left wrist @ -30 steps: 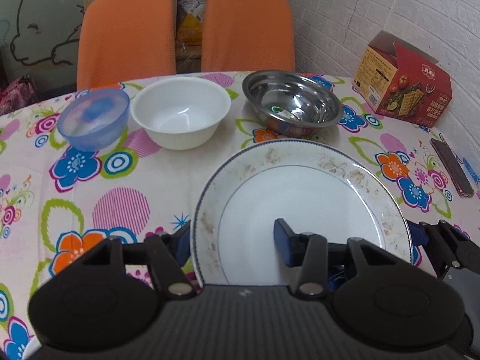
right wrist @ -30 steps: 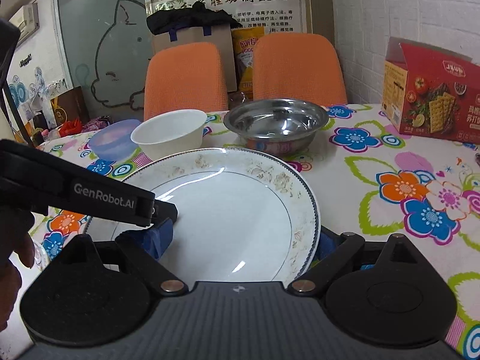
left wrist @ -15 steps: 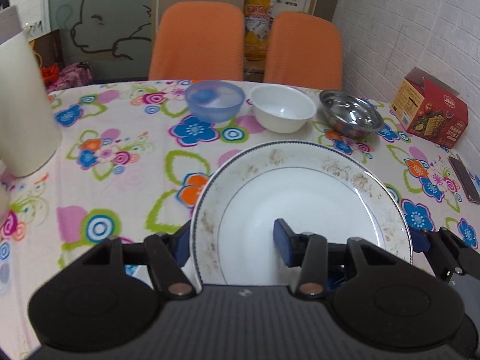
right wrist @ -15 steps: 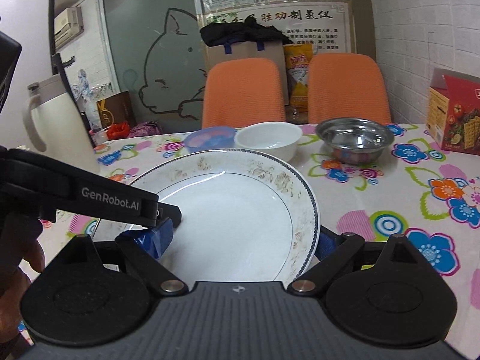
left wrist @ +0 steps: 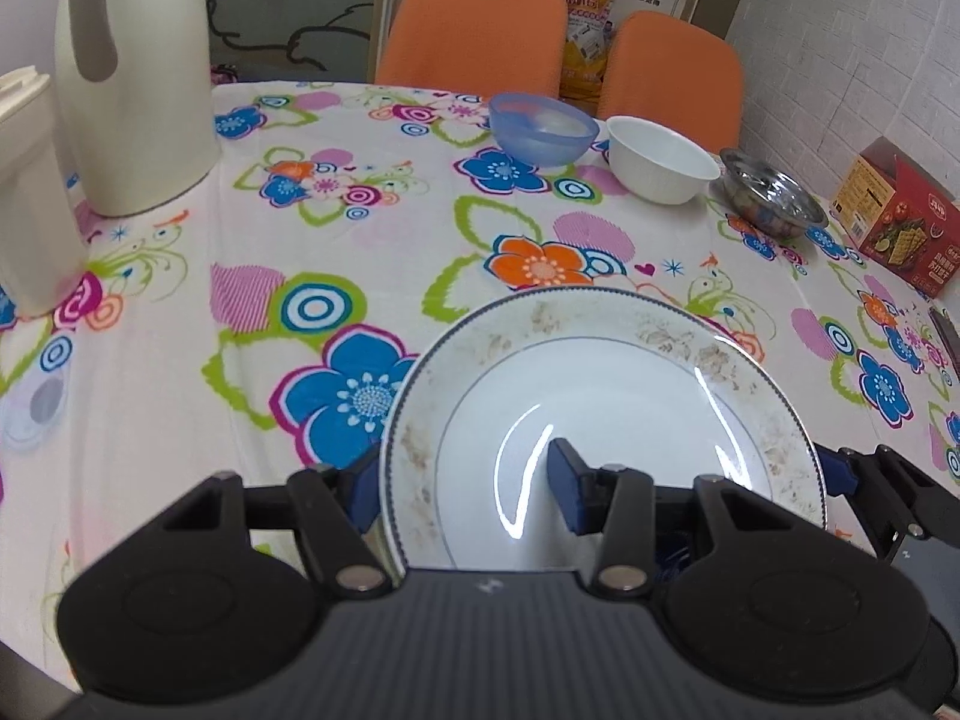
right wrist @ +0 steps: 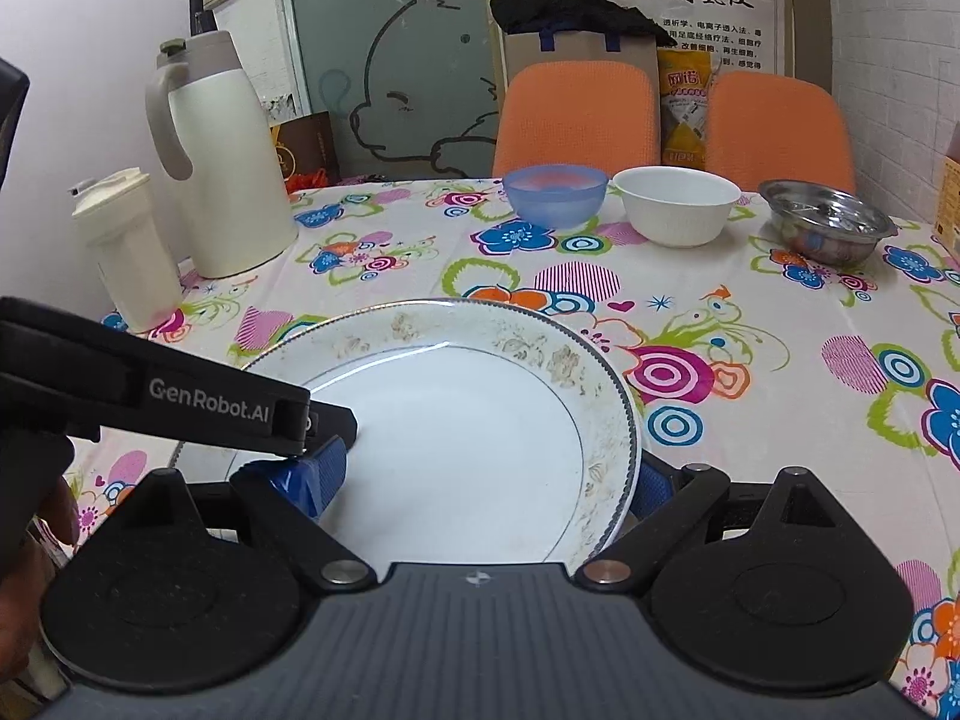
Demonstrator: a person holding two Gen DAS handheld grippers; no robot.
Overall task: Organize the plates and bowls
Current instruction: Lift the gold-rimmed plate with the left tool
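A white plate [left wrist: 600, 396] with a faded floral rim is held over the flowered tablecloth [left wrist: 360, 252]. My left gripper [left wrist: 462, 489] is shut on its near rim, one blue pad on top and one under the edge. My right gripper [right wrist: 483, 483] is shut on the plate [right wrist: 468, 420] from the other side. The left gripper's black finger [right wrist: 210, 402] reaches in from the left. Far back stand a blue bowl [left wrist: 540, 129], a white bowl [left wrist: 660, 168] and a steel bowl [left wrist: 771, 198], side by side in a row.
A cream thermos jug [right wrist: 222, 180] and a cream lidded cup [right wrist: 126, 252] stand at the table's left. A red cracker box [left wrist: 900, 222] and a dark phone [left wrist: 948, 336] lie at the right. Two orange chairs [right wrist: 576, 120] stand behind the table.
Both grippers have carried the plate away from the row of bowls and to the left. The bowls now look smaller and farther right, and the jug and cup have come into view.
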